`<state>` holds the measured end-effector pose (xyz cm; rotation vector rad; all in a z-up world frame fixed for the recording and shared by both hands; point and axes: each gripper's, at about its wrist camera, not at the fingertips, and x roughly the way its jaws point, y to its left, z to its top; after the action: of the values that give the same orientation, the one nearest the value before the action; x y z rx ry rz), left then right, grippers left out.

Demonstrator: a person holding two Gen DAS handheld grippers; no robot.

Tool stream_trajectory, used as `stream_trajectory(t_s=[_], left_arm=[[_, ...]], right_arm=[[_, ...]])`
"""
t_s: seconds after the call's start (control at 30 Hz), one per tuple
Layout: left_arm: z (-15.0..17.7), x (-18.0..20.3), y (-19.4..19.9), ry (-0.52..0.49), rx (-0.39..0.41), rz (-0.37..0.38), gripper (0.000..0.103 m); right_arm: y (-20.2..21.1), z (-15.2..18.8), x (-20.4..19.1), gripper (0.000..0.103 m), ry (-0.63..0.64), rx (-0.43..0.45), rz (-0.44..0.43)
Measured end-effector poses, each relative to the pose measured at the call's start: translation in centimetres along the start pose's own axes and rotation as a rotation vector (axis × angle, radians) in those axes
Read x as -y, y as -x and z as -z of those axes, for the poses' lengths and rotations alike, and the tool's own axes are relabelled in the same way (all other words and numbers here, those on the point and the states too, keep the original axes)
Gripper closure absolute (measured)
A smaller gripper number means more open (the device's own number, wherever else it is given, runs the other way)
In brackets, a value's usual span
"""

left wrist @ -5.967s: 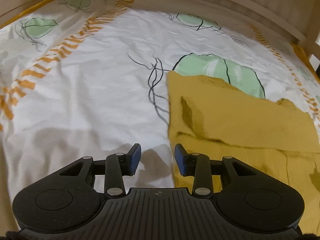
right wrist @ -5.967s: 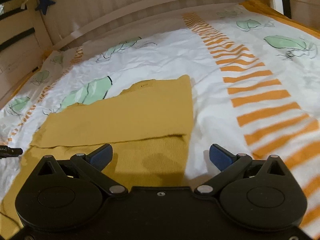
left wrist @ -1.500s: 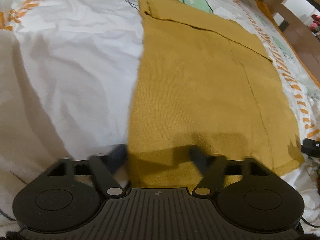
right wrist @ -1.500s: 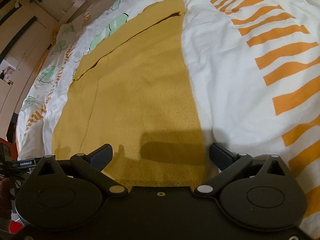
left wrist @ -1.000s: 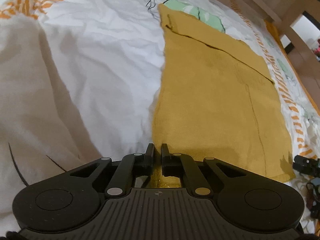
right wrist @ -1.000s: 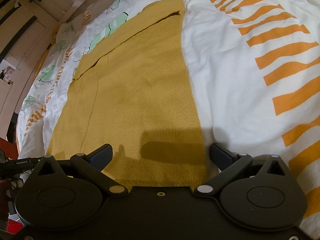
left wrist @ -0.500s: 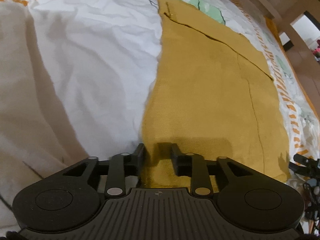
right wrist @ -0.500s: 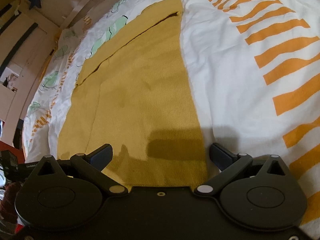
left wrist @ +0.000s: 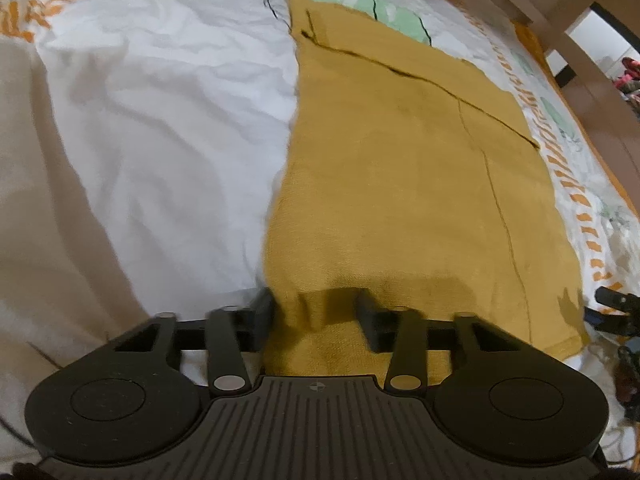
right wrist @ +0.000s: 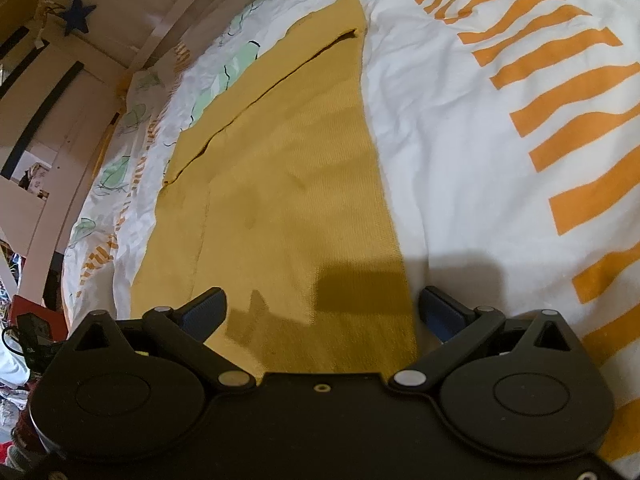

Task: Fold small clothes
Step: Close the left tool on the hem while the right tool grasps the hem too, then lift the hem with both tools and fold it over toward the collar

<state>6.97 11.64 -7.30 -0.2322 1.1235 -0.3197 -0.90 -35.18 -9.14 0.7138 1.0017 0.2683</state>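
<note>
I had the left gripper [left wrist: 316, 312] at the near left corner of the mustard knit garment [left wrist: 400, 168], low in the left wrist frame. Its jaws stood partly apart, with a small bunched ridge of the hem rising between them; nothing was pinched. The right gripper [right wrist: 323, 312] was spread wide over the near right corner, one finger [right wrist: 204, 310] above the cloth and the other just past its edge on the duvet cover [right wrist: 460, 160], gripping nothing.

The garment lay flat up the middle of both frames, narrowing toward the upper centre, where a fold already crossed it as a dark diagonal crease.

I judged the step to be taking both near corners to carry the hem up toward that far fold. To do it well, I reckoned each gripper should bite the full thickness of the hem, close to the corner, without catching the duvet cover beneath. Both corners should lift level, so the edge stays straight.

The knit looked soft, fine-ribbed and slightly fuzzy, likely to stretch if tugged unevenly. A thin seam line ran lengthwise down it. The cover was smooth, creased white cotton with orange dashes [right wrist: 560, 92] and green leaf prints [left wrist: 360, 4].
</note>
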Motion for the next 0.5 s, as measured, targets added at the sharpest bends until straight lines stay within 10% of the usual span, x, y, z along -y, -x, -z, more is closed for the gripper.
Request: stream_trajectory(t_s=[0.03,0.1,0.17,0.5], left_arm=[[0.1,-0.1,0.2,0.004,0.012,0.007,0.096],[0.2,-0.2,0.6,0.028,0.032,0.031,0.097],[0.3,-0.2,1.1,0.031,0.062,0.03,0.097],[-1.4,0.2,3.6,0.106,0.211,0.119,0.098]], right_arm=[[0.1,0.0,0.0,0.001,-0.003,0.002,-0.003],[0.4,0.0,0.0,0.018,0.003,0.01,0.008],[0.5,0.1,-0.2,0.082,0.006,0.015,0.005],[1.9,-1.1,-0.8,0.086,-0.016,0.124,-0.135]])
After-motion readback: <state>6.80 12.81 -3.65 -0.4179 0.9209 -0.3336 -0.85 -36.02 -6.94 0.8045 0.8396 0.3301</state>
